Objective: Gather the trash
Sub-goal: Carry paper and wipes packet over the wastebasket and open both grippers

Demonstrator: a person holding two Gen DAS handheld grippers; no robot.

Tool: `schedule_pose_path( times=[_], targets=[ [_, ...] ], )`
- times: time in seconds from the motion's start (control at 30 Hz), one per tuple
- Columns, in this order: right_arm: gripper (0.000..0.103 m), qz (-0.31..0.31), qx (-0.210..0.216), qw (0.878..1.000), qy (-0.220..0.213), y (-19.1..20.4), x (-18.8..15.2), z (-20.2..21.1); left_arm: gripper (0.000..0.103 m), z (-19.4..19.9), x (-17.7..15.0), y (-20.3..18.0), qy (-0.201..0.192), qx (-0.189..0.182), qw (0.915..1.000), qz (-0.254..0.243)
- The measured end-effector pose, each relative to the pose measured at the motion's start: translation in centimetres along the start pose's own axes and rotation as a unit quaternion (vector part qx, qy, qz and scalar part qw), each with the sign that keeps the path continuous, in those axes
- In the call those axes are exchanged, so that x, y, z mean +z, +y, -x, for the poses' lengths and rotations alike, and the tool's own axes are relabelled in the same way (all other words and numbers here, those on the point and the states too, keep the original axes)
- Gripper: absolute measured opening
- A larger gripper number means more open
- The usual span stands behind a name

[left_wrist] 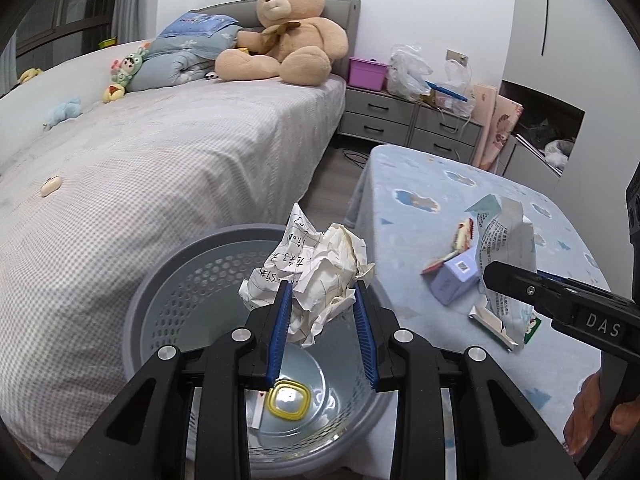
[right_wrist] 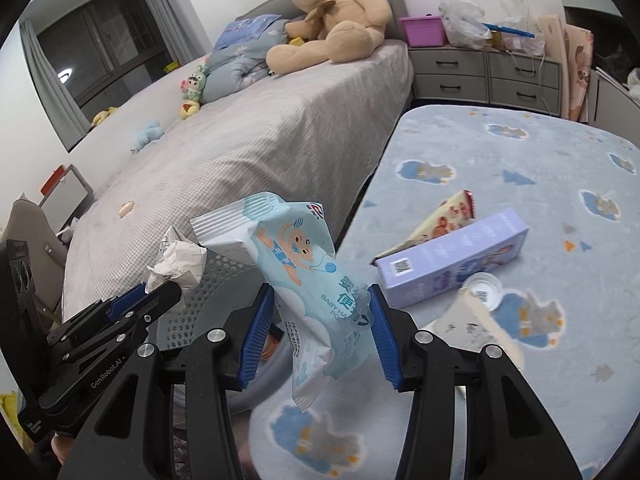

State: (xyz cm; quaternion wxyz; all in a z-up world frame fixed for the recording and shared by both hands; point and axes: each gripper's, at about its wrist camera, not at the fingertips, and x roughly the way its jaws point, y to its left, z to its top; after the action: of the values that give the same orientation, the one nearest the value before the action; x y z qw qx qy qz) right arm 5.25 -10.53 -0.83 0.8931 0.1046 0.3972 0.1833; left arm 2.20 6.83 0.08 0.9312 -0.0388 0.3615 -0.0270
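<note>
Crumpled paper, white with handwriting, sits pinched between the blue ribbed pads of the left claw (left_wrist: 320,300), and that paper ball (left_wrist: 310,276) hangs right above the mouth of the grey perforated bin (left_wrist: 180,280). That's the relation that counts: the bin floor lies straight down, at six o'clock from the claw, with a yellow-rimmed lid (left_wrist: 289,400) already lying on it. My read is a simple release would do it.

Over on the right, the right claw (right_wrist: 320,312) is clenched on a light-blue wipes packet (right_wrist: 304,276), a soft, glossy film that droops and folds, its long axis running roughly twelve to six through the jaws. The bin rim shows at about nine o'clock from it, so this arm likely needs to swing left before letting go.

Out on the fleecy cloud-print tabletop (right_wrist: 520,152), at about two o'clock, wait a stiff lilac carton (right_wrist: 452,260), a flat snack wrapper (right_wrist: 440,220) behind it and a small clear cap (right_wrist: 482,286) just beside the carton.
</note>
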Motion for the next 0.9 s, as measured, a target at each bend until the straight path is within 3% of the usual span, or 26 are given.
schedule_pose_path(
  times=[0.5,0.9],
  targets=[
    [0.047,0.028,0.039,0.998,0.033,5.9,-0.1,-3.9,0.03,0.1,-1.4,6.0,0.015,0.054,0.9979,0.032],
    [0.048,0.029,0.037,0.997,0.067,6.8,-0.9,-6.7,0.03,-0.4,-2.4,8.7,0.035,0.073,0.9956,0.048]
  ],
)
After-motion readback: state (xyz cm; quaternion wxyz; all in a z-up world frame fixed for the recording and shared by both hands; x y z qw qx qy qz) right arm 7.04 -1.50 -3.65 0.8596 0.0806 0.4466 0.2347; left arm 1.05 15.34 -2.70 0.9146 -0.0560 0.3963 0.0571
